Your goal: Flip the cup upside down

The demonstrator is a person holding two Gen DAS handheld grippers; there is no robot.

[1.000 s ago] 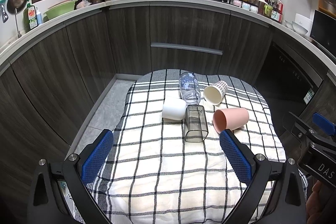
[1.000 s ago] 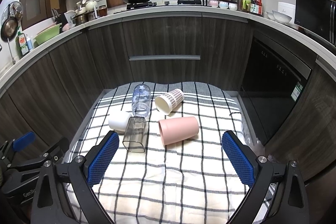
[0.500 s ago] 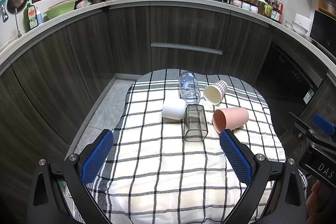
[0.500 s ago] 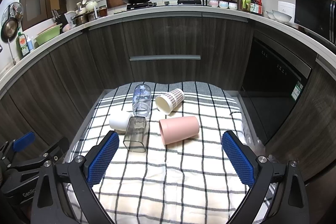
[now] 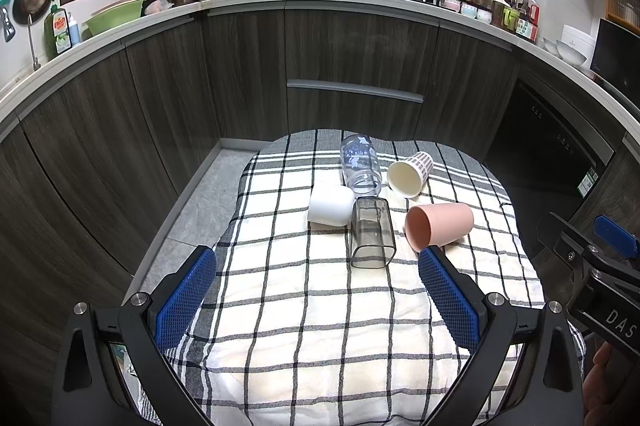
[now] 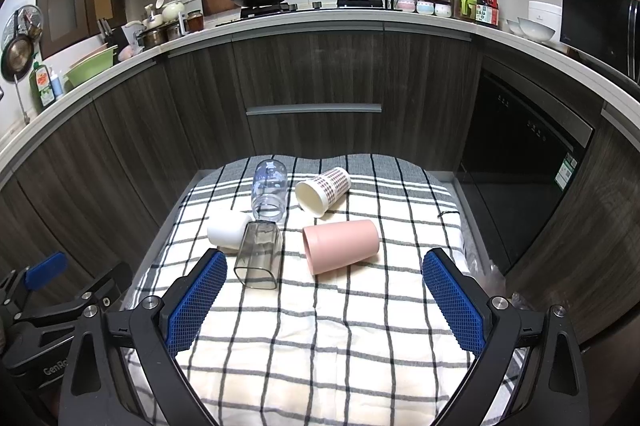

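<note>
Several cups lie on their sides on a checked cloth point(image 5: 304, 306) point(image 6: 320, 326): a pink cup point(image 5: 440, 225) point(image 6: 340, 246), a smoky grey square cup point(image 5: 371, 232) point(image 6: 259, 253), a white cup point(image 5: 330, 204) point(image 6: 226, 230), a clear printed glass point(image 5: 360, 164) point(image 6: 270, 190) and a patterned paper cup point(image 5: 410, 172) point(image 6: 322, 190). My left gripper point(image 5: 316, 296) is open and empty, short of the cups. My right gripper point(image 6: 324, 300) is open and empty, also short of them.
The cloth covers a low table in front of dark kitchen cabinets point(image 5: 352, 66). A dishwasher front point(image 6: 520, 162) stands to the right. The right gripper's body shows at the left wrist view's right edge point(image 5: 600, 266); the left gripper's body shows at the right wrist view's left edge point(image 6: 52, 298).
</note>
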